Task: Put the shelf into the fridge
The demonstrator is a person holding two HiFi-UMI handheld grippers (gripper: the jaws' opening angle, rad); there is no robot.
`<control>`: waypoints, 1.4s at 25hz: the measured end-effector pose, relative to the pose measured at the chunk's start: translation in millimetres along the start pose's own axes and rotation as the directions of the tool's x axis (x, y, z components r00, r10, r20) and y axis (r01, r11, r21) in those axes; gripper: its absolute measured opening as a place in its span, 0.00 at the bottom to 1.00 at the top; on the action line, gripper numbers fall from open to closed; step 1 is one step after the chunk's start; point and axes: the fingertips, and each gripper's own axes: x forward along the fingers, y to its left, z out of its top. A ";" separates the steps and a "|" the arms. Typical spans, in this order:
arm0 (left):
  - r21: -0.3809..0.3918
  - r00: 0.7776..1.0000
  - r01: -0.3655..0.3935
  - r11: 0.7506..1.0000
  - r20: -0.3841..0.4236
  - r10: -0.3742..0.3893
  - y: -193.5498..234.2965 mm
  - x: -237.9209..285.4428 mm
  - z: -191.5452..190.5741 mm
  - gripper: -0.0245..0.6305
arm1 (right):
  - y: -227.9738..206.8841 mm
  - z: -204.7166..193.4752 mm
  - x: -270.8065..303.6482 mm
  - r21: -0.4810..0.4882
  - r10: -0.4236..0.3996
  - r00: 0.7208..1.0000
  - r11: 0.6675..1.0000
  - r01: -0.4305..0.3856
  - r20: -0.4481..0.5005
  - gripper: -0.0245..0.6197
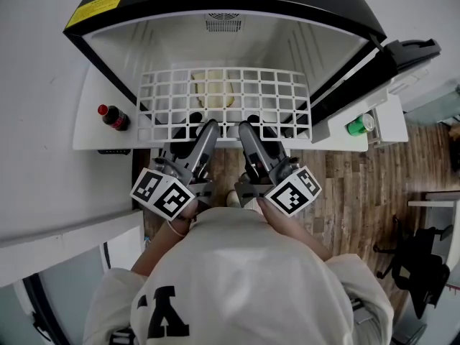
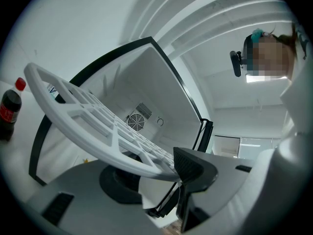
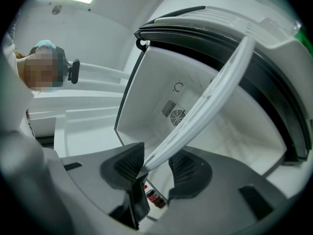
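A white grid shelf [image 1: 223, 95] is held level in the mouth of the open black-and-white fridge [image 1: 237, 6], its far part inside the white cavity. My left gripper [image 1: 206, 131] is shut on the shelf's near rim left of the middle. My right gripper [image 1: 246, 129] is shut on the same rim just beside it. In the left gripper view the shelf [image 2: 83, 116] runs up to the left from my gripper [image 2: 155, 169]. In the right gripper view I see the shelf [image 3: 215, 94] edge-on, rising from my gripper [image 3: 155, 164].
A cola bottle [image 1: 113, 117] stands on the white ledge left of the fridge opening. The fridge door [image 1: 374, 121] hangs open at the right with a green can [image 1: 357, 126] in its rack. A fan vent [image 1: 223, 24] sits in the back wall. Wooden floor lies below.
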 end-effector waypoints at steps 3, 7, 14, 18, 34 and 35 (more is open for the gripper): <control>-0.002 1.000 -0.001 1.000 0.001 0.001 0.2 1.4 0.5 0.32 | -0.7 1.0 1.1 0.003 0.002 1.000 1.000 -0.002 0.000 0.29; -0.008 1.000 0.001 1.000 0.000 -0.001 0.7 3.8 2.4 0.32 | -0.8 3.0 3.3 0.006 0.003 1.000 1.000 -0.003 0.004 0.29; -0.011 1.000 -0.004 1.000 0.004 0.004 1.3 5.6 4.0 0.32 | -1.0 4.5 5.5 0.005 0.008 1.000 1.000 -0.008 0.003 0.29; -0.015 1.000 -0.010 1.000 0.004 0.010 2.5 6.6 4.9 0.32 | -1.5 4.8 7.4 0.008 0.012 1.000 1.000 -0.012 0.002 0.29; -0.027 1.000 -0.010 1.000 0.012 0.011 4.5 11.1 7.9 0.32 | -3.4 7.3 12.7 0.010 0.033 0.999 0.999 -0.033 -0.007 0.31; -0.027 1.000 -0.009 1.000 0.014 0.010 4.7 11.9 7.8 0.32 | -4.0 7.6 12.9 0.009 0.033 0.999 0.999 -0.033 -0.008 0.31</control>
